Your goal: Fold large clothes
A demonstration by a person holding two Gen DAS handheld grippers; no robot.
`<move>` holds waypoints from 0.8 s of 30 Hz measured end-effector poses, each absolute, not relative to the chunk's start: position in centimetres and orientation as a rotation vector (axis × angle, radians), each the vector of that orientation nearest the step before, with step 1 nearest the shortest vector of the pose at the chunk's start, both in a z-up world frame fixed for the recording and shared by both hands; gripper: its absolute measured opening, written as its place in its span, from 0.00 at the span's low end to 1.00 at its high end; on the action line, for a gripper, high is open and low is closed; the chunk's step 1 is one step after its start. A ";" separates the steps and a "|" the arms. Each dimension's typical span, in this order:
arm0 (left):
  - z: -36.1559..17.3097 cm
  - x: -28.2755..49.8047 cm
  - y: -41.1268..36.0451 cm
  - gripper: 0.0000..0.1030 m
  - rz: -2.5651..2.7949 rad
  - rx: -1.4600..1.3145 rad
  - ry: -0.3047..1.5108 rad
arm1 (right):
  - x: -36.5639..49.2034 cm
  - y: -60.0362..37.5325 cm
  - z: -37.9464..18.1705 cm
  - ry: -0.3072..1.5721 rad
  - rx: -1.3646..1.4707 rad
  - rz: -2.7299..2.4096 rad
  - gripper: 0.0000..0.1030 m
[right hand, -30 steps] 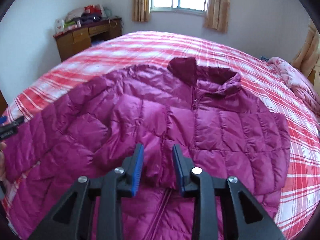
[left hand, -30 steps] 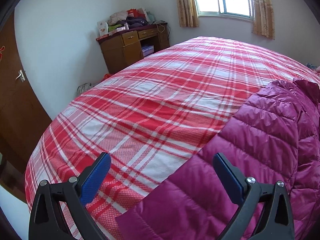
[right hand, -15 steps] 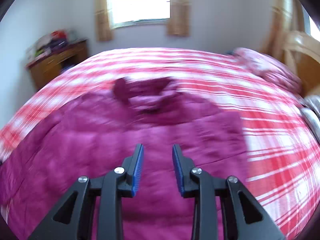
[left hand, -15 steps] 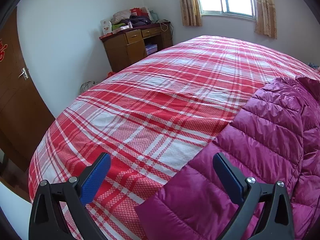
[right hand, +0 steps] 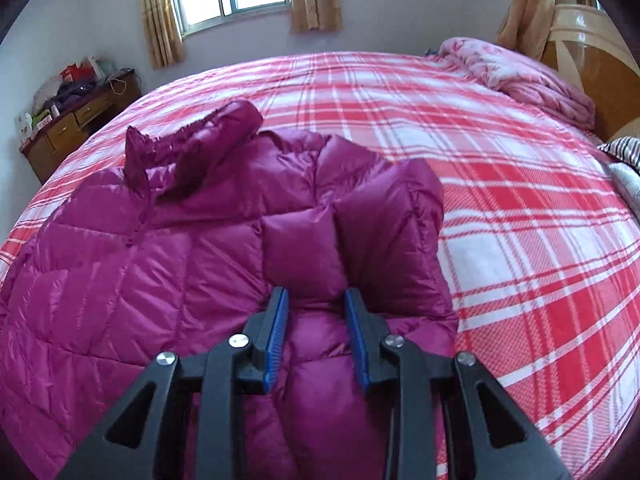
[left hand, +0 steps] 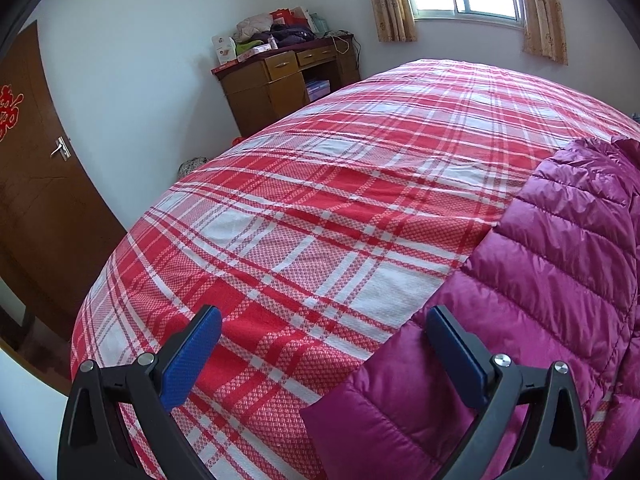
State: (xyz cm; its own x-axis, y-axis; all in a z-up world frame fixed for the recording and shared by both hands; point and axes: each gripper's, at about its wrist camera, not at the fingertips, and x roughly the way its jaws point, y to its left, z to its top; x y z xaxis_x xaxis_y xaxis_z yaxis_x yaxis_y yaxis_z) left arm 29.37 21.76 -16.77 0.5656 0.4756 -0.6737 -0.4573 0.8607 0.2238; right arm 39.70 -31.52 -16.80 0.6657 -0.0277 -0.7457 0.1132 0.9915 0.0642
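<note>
over on the left wrist view, left hand-held gripper (left hand: 320,344) spread wide, nothing between the blue pads, hovering above the red plaid bed (left hand: 320,200). magenta puffer jacket (left hand: 560,280) lying flat at the right, sleeve cuff running under the right-hand finger. wooden desk (left hand: 280,80) against the far wall. over on the right wrist view, right hand-held gripper (right hand: 314,328) narrowed down, pads pinching a puffy fold of the jacket (right hand: 120,280), sleeve doubled back over the body, collar toward the window. pink quilt (right hand: 520,76) bunched by the headboard.
</note>
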 end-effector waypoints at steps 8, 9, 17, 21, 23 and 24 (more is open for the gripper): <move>-16.3 28.2 22.3 0.99 0.536 -0.025 0.816 | 38.2 -30.6 -15.0 0.836 0.091 -0.104 0.38; -16.0 27.7 22.5 0.99 0.535 -0.031 0.804 | 37.4 -30.4 -14.2 0.818 0.115 -0.093 0.44; -15.7 25.0 22.8 0.99 0.493 -0.091 0.804 | 32.9 -26.4 -13.9 0.779 0.045 -0.037 0.70; -16.3 24.6 22.1 0.99 0.480 -0.092 0.810 | 33.5 -26.3 -16.8 0.849 0.023 -0.049 0.58; -16.3 24.5 21.8 0.99 0.476 -0.086 0.805 | 33.8 -26.6 -17.4 0.868 0.033 -0.047 0.58; -16.3 24.4 21.7 0.99 0.475 -0.087 0.807 | 34.0 -26.6 -17.5 0.877 0.030 -0.050 0.58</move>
